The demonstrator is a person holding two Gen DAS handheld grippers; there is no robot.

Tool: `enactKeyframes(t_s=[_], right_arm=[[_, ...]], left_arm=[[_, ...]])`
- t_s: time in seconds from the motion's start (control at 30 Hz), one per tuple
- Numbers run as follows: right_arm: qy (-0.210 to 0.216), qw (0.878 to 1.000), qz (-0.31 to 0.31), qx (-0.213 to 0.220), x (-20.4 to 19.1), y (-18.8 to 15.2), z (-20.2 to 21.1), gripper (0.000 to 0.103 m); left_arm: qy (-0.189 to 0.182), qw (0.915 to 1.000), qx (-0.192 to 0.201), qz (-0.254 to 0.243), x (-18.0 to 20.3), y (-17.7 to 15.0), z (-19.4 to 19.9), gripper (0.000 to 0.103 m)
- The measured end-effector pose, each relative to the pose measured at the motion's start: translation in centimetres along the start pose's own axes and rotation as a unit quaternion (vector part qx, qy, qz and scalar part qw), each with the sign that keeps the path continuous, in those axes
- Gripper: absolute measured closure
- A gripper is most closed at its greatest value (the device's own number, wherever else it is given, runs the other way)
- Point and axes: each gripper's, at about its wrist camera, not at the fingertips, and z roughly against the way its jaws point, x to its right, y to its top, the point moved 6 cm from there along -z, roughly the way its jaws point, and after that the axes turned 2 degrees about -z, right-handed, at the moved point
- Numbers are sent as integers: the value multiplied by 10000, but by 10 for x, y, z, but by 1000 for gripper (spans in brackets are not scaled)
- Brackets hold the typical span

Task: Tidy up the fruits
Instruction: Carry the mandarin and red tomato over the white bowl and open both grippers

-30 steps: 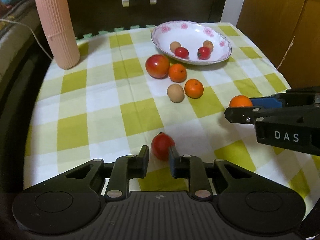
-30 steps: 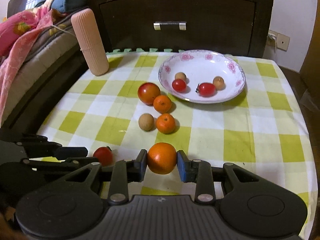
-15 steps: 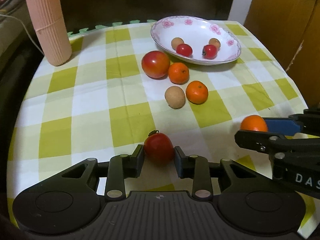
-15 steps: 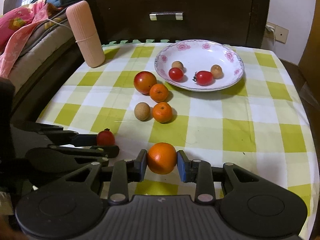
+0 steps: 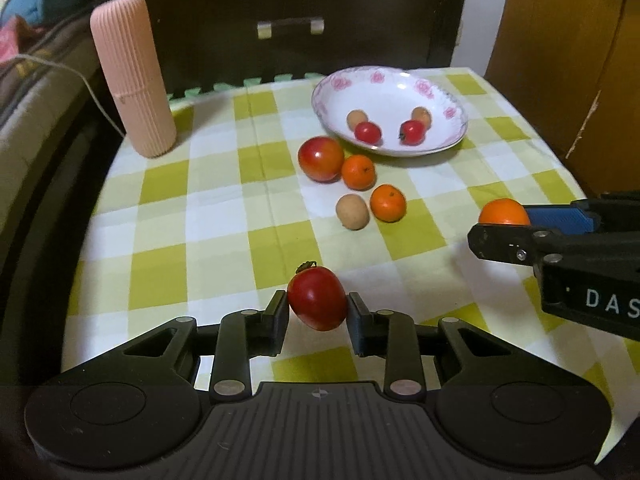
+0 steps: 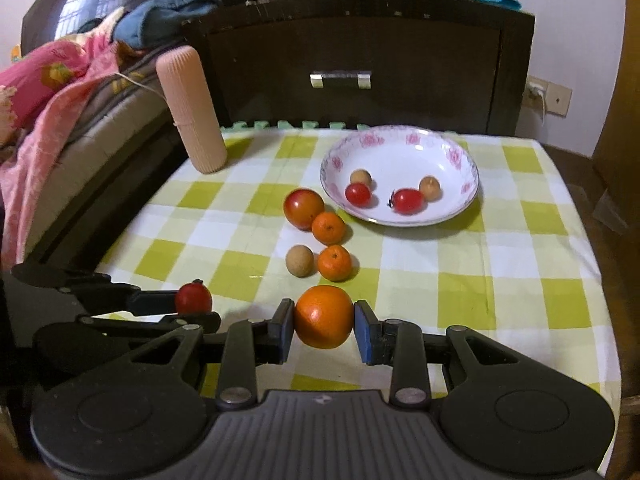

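Note:
My left gripper (image 5: pixel 318 306) is shut on a small red tomato (image 5: pixel 317 298), held just above the checked cloth. The right gripper (image 6: pixel 323 318) is shut on an orange (image 6: pixel 324 316); that orange (image 5: pixel 503 212) also shows at the right of the left wrist view. A white flowered bowl (image 5: pixel 444 98) at the back holds two cherry tomatoes and two small brown fruits. Between bowl and grippers lie a red apple (image 5: pixel 321 159), two small oranges (image 5: pixel 358 171) (image 5: pixel 387 203) and a brown round fruit (image 5: pixel 352 211).
A ribbed pink cylinder (image 5: pixel 132 76) with a cord stands at the back left of the table. A dark cabinet with a metal handle (image 6: pixel 340 79) is behind the table, bedding to the left, a wooden panel (image 5: pixel 560 48) to the right.
The left gripper has closed on the red tomato and lifted it off the cloth. Both grippers have risen a little; the right one keeps hold of its orange.

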Motion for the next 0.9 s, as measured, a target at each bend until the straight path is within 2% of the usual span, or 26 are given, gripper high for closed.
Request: enactKeyframes(t_s=[0.23, 0.4, 0.7, 0.9], right_arm=[[-270, 9994, -233, -9, 14, 1, 8, 72], [-346, 9991, -191, 142, 22, 25, 4, 72], [-464, 9980, -414, 147, 70, 66, -38, 72], [-493, 9977, -465, 43, 83, 78, -65, 72]], left_arm=[[-334, 9992, 225, 6, 10, 18, 8, 65], [-444, 9987, 266, 40, 13, 44, -3, 65], [-540, 9980, 324, -53, 28, 110, -45, 65], [-550, 9979, 321, -129, 32, 135, -70, 65]])
